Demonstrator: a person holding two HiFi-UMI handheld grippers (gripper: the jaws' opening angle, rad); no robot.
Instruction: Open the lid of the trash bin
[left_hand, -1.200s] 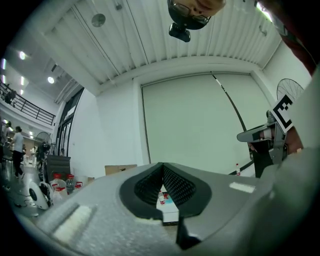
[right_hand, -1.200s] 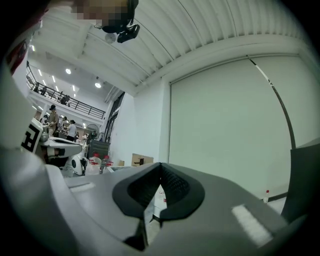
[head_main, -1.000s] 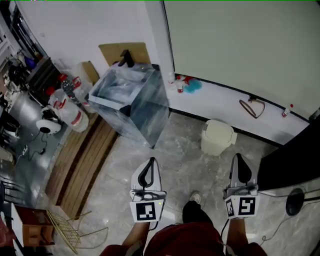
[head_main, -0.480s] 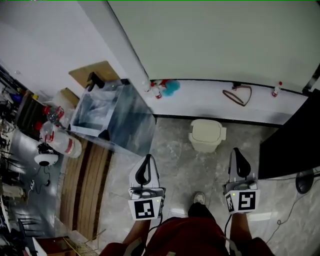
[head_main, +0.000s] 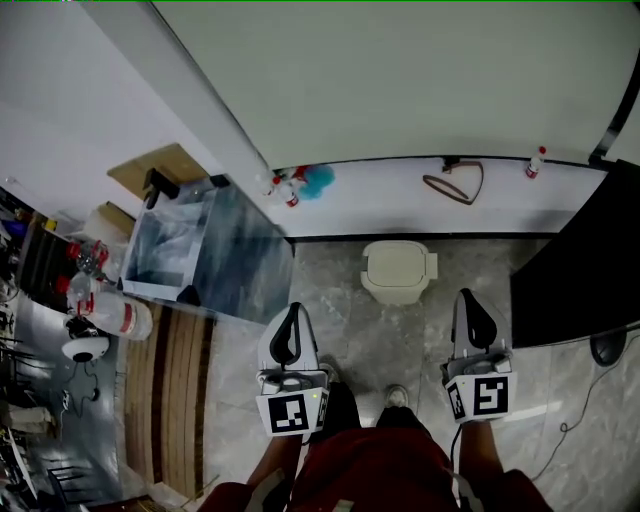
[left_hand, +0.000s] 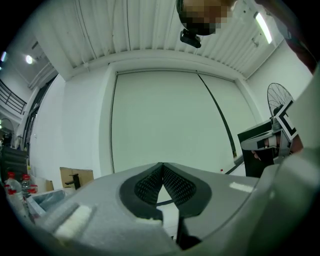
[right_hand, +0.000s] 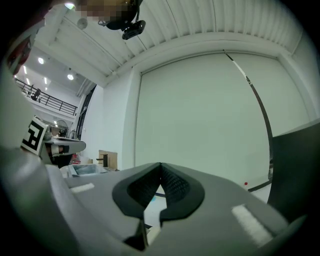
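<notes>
Approach step, by my read. The bin (head_main: 397, 296) stands on the floor against the white ledge (head_main: 500, 210), with its lid (head_main: 398, 264) flat down and nothing touching it.

The left gripper (head_main: 291, 312) and right gripper (head_main: 466, 298) are both held low in front of the person and point forward. The bin lies ahead of them and between their 2 lines, apart from both. It looks nearer the right gripper's side than the left's, though neither tip reaches it.

The left gripper view shows its 2 ribbed pads (left_hand: 149, 186) pressed together at the tip, clenched on nothing. The right gripper view shows the same thing: pads (right_hand: 172, 186) meeting at the point, with nothing caught between them. Both cameras look out at the pale wall, and the bin doesn't show in either, so it sits below where the jaws are aimed.

What comes next, as I judge it, is to close the gap and tip 1 gripper down toward the lid. Which edge lifts I can't tell from above. There is a stepped section at the lid's right side, which may be the hinge or a handle. If an edge has to be pinched, those jaws need to part first. A closed tip might also simply hook under the rim and flip it.
</notes>
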